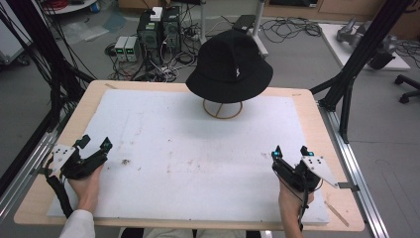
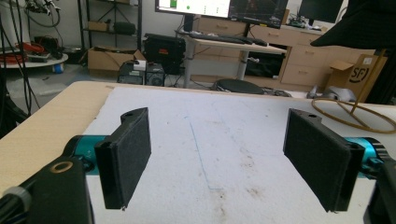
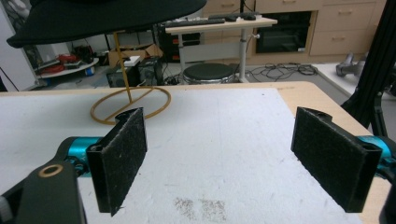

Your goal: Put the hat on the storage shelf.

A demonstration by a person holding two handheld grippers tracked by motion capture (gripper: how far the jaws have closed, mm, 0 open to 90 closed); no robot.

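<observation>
Both my grippers — left gripper point(image 1: 94, 144), right gripper point(image 1: 290, 151) — rest spread and empty at the near edge; next I reach far to the black hat point(image 1: 230, 67) on its stand point(image 1: 222, 109).

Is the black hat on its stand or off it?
On: the black hat sits atop the wire stand, raised above the table.

Ahead of the tongs, past the worktop's point(image 1: 39, 196) far edge, computer boxes point(image 1: 158, 29) and tangled cables point(image 1: 289, 27) sit on a grey floor point(image 1: 381, 134). Farther ahead stand a desk point(image 2: 229, 44) with a monitor point(image 2: 222, 9), wooden drawers point(image 2: 306, 58) and cardboard boxes point(image 2: 109, 58). Black frame struts point(image 1: 364, 49) rise to the right.
</observation>
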